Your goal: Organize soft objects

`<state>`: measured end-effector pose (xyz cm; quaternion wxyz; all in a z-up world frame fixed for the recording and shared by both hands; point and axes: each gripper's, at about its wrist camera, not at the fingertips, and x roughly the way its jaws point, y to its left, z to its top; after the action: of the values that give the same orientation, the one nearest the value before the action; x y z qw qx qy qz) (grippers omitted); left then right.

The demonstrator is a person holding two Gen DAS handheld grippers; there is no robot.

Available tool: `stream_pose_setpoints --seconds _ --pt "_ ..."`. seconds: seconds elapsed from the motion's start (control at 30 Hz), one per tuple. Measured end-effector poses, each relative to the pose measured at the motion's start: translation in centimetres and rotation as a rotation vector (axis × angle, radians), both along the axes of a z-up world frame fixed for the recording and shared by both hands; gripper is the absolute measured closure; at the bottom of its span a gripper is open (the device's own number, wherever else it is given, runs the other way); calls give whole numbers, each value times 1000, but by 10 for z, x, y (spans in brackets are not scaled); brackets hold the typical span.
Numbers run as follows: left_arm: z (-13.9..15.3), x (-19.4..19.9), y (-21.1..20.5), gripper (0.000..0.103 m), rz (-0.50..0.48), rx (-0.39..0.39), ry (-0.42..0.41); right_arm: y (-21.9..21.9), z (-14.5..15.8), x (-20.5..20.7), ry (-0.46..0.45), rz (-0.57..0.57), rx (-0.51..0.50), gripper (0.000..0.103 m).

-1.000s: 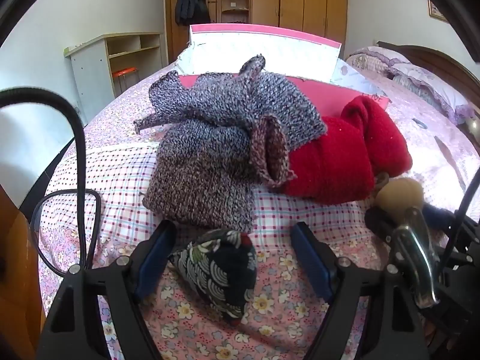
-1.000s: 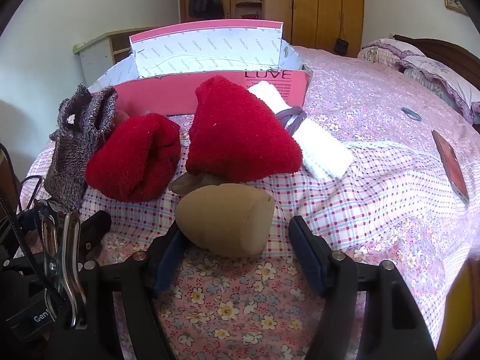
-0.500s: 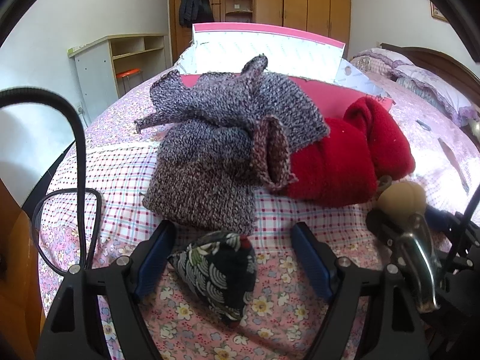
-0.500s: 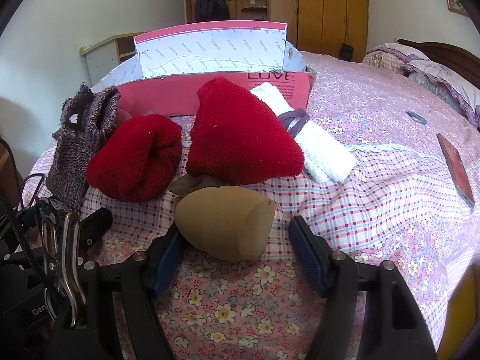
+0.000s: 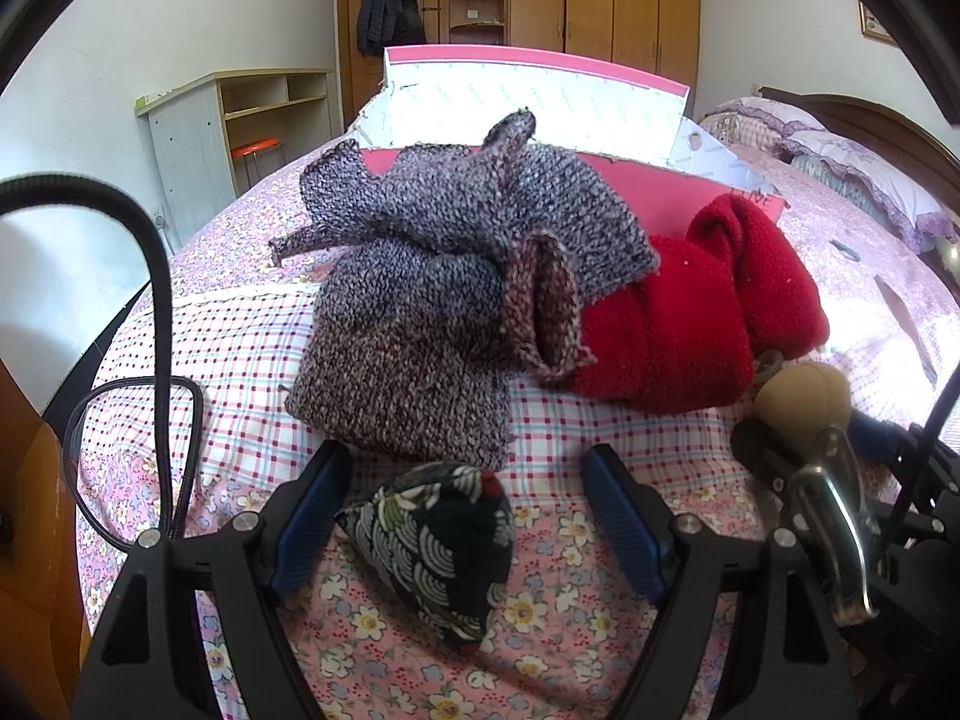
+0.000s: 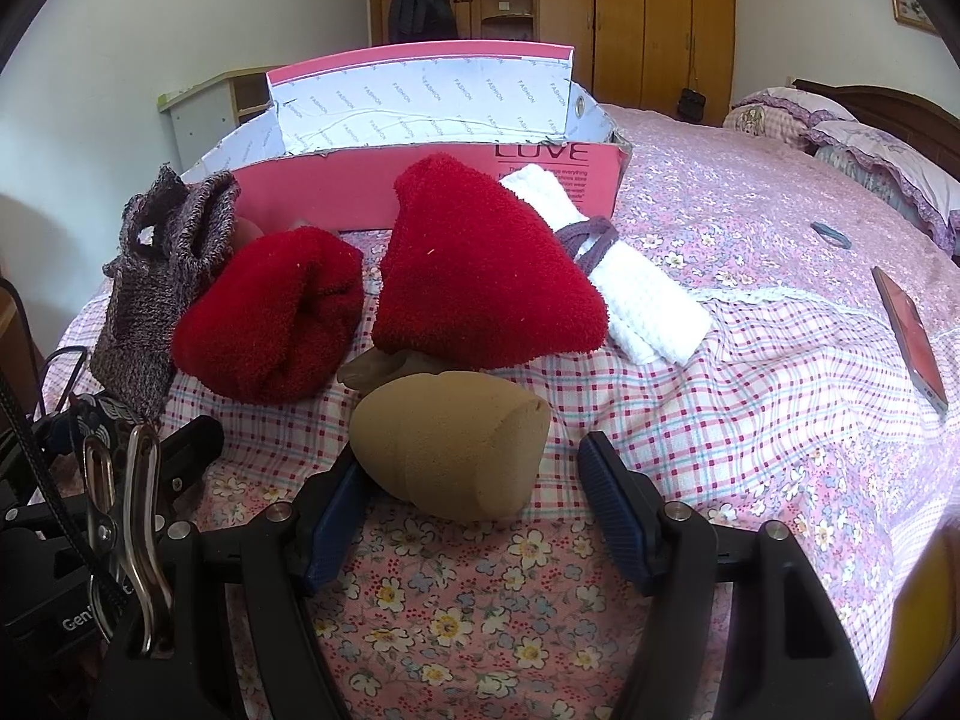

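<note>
- Barely anything's moved: your left gripper (image 5: 465, 525) still sits wide open around the patterned pouch (image 5: 435, 546) on the bedspread (image 5: 240, 348).
- Your right gripper (image 6: 468, 495) gapes around the tan sponge (image 6: 450, 444), gripping nothing.

Bedspread (image 6: 750, 408): pink, floral and checked.
Wardrobe (image 6: 654, 18): wooden, far wall.
Dark jacket (image 6: 420, 3): hanging, far left of wardrobe.
Pillows (image 6: 888, 162): far right, by the headboard.
Phone (image 6: 909, 330): red, right on bed.
Stool (image 5: 258, 151): orange, far left.
</note>
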<state>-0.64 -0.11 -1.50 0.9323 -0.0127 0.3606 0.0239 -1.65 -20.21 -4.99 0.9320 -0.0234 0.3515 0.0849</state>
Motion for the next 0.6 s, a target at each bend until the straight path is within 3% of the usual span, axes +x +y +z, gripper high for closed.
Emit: stream_pose_setpoints --seconds 0.6 --pt "-2 -4 -2 20 1 3 -5 -3 -2 -2 -3 2 3 32"
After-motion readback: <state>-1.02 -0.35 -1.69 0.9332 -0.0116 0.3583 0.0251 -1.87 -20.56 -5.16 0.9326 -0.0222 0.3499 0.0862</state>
